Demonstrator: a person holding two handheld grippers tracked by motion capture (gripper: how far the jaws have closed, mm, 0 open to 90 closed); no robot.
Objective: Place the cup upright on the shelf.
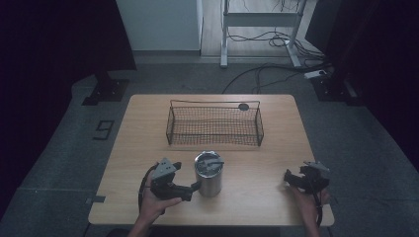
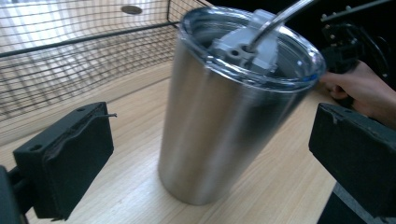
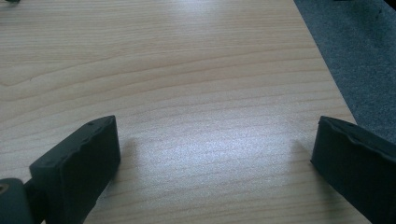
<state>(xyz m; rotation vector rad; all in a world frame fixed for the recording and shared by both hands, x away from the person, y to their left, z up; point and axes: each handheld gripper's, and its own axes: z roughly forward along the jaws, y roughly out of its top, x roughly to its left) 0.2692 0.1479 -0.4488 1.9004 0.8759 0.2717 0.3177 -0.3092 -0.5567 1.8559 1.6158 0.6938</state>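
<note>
High view: the steel tumbler (image 1: pixel 209 174) stands upright just in front of the wire basket (image 1: pixel 215 125), not in it yet. The left gripper (image 1: pixel 196 186) sits right beside the tumbler.

Left gripper view: jaws spread wide either side of the tumbler, pads clear, so no grip.

Right gripper view: the right gripper (image 3: pixel 212 154) idles, jaws spread, well right of the tumbler.

Wire basket (image 1: pixel 214 126) on wooden table (image 1: pixel 267 163)

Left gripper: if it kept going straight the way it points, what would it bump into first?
Most likely the steel tumbler, standing upright just ahead of the left gripper, whose open jaws flank it without touching.
</note>
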